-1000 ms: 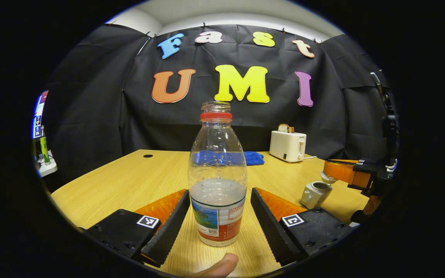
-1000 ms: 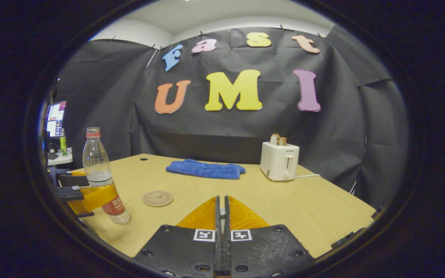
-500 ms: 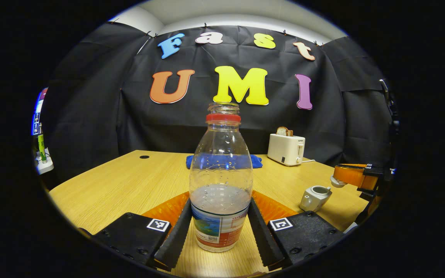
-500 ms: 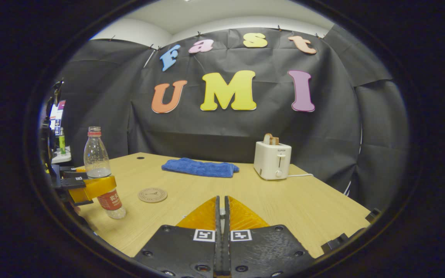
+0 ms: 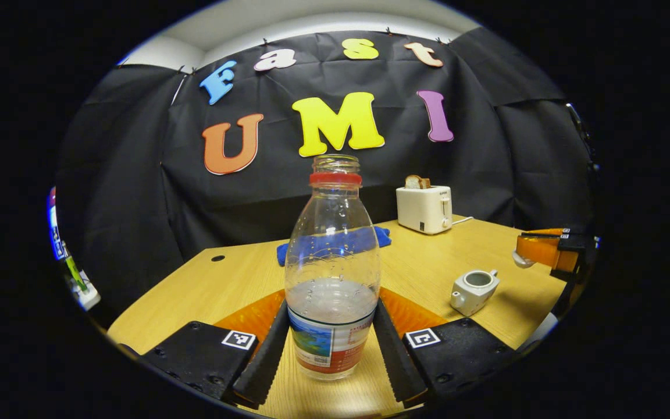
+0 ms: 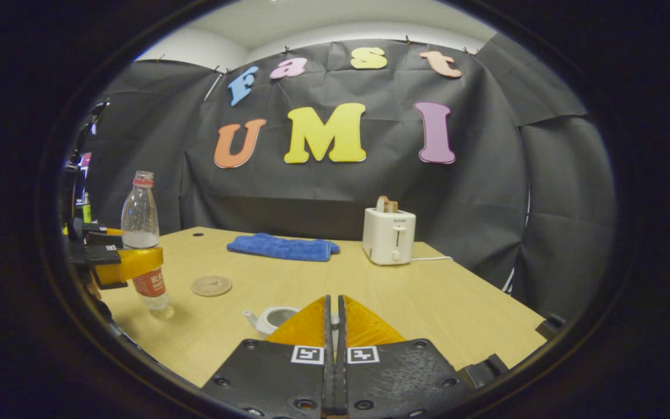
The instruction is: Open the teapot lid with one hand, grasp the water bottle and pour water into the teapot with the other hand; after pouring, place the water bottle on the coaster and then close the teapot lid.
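A clear water bottle with a red neck ring and no cap, about a third full, sits between the fingers of my left gripper, which is shut on its label. In the right gripper view the bottle stands upright at the far left in the left gripper, its base seemingly just off the table. The white teapot stands open on the table. My right gripper hovers above and to the right of it, shut on the white lid. The round coaster lies beside the bottle.
A blue towel lies at the back of the wooden table. A white toaster with bread stands to its right, its cord trailing off. The teapot sits just beyond the right gripper's fingers.
My left gripper closed on the bottle, then turned and lifted with it. The right gripper drew back with the lid, bringing the teapot into its own view.
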`<state>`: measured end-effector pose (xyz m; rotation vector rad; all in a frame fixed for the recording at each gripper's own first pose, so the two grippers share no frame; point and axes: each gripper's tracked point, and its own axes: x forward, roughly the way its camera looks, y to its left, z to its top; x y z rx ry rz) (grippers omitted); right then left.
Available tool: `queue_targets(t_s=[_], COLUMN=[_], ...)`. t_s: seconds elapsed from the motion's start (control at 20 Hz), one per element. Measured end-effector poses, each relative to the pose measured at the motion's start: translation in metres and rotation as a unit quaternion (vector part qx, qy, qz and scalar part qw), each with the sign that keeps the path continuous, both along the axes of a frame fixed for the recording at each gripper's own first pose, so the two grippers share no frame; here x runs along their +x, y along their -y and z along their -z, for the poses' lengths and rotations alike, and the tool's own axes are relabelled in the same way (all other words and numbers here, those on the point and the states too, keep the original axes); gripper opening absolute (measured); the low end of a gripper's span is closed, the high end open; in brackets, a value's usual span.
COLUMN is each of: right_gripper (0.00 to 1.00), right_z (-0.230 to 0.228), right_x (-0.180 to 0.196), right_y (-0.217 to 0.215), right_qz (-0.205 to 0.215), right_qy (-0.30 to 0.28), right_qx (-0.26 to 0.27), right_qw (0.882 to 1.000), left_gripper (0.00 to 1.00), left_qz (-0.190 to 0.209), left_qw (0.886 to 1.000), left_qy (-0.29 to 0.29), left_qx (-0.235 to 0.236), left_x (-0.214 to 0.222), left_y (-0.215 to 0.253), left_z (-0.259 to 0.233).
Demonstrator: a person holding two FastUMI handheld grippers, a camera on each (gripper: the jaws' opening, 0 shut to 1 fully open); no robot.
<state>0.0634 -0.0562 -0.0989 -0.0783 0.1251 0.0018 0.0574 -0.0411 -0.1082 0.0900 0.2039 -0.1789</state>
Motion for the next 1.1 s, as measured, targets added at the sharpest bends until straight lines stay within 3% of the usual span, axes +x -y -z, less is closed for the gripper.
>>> queue_targets(t_s=[0.25, 0.4, 0.55, 0.8, 1.0, 1.1], right_gripper=[0.0, 0.0, 0.0, 0.0, 0.0, 0.0], right_z=[-0.009, -0.01, -0.013, -0.014, -0.027, -0.036], right_x=[-0.002, -0.004, -0.006, -0.013, -0.02, -0.023], right_y=[0.011, 0.015, 0.02, 0.027, 0.05, 0.06], right_qz=[0.009, 0.011, 0.015, 0.008, 0.027, 0.034], right_qy=[0.008, 0.006, 0.007, -0.005, 0.001, 0.006], right_qx=[-0.004, -0.005, -0.015, -0.016, -0.01, -0.009], right_qw=[1.0, 1.0, 1.0, 1.0, 1.0, 0.999], left_gripper=[0.78, 0.77, 0.77, 0.76, 0.76, 0.76], left_qz=[0.002, 0.003, 0.014, 0.032, 0.051, 0.06], left_qw=[0.995, 0.984, 0.966, 0.937, 0.906, 0.885], left_qy=[-0.006, 0.004, -0.001, 0.004, 0.006, 0.022], left_qx=[0.098, 0.18, 0.258, 0.347, 0.42, 0.462], left_x=[0.007, 0.01, 0.012, 0.008, 0.006, 0.009], left_y=[0.008, 0.009, 0.015, 0.027, 0.038, 0.047], left_z=[0.001, -0.001, 0.006, 0.003, 0.002, -0.003])
